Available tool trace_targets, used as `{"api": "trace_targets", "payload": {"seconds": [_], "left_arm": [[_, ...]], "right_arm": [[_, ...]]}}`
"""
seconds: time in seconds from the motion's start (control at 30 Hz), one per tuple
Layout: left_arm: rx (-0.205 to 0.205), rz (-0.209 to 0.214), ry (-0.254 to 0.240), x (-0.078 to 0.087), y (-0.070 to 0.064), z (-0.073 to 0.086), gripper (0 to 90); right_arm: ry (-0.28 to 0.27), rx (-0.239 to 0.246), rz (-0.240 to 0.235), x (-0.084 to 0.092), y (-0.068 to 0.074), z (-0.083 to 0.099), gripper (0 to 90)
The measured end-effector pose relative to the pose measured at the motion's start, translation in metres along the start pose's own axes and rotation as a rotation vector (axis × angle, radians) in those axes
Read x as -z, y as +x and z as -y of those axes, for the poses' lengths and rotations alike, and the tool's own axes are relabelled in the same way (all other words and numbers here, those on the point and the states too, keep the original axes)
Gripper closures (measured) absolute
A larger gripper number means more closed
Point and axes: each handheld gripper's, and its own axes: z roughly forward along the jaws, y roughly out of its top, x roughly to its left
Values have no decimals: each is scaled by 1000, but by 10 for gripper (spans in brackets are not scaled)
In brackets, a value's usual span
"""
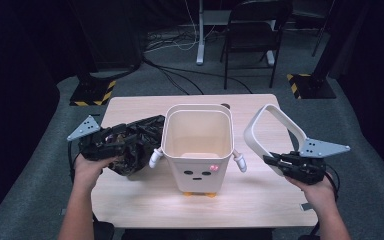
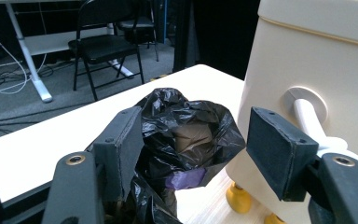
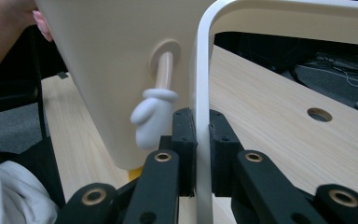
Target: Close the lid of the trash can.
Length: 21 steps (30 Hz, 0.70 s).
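Note:
A cream bin point(image 1: 197, 145) with a drawn face, small white arms and orange feet stands mid-table, open and empty. To its left lies a crumpled black bag point(image 1: 137, 142). My left gripper point(image 1: 122, 142) is open around the bag's mouth point(image 2: 186, 135), with one pad point(image 2: 126, 140) against the plastic and the other pad point(image 2: 279, 154) apart from it. Right of the bin, my right gripper point(image 1: 271, 160) is shut on a white rectangular ring point(image 1: 248, 135), which it holds tilted above the table. In the right gripper view the pads clamp the ring's thin band point(image 3: 203, 93) beside the bin's arm point(image 3: 156, 112).
The light wooden table point(image 1: 260, 200) has a round hole point(image 1: 225, 106) near its far edge. Behind it on the grey floor stand a black folding chair point(image 1: 252, 30), a white desk leg point(image 1: 200, 35) and loose cables. A person's forearms come in from the bottom.

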Motion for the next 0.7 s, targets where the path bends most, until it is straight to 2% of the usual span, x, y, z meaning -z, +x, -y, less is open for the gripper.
{"api": "trace_targets", "payload": {"seconds": [0.13, 0.4, 0.5, 0.7], "left_arm": [[-15, -4, 24, 0, -3, -2, 369], [-53, 7, 34, 5, -13, -11, 371], [-46, 23, 10, 7, -15, -12, 372], [-48, 19, 13, 7, -15, -12, 371]], "right_arm": [[-17, 8, -13, 5, 3, -7, 833], [-40, 46, -38, 12, 12, -25, 833], [-47, 61, -45, 14, 15, -32, 833], [-69, 91, -57, 17, 20, -43, 833]]}}
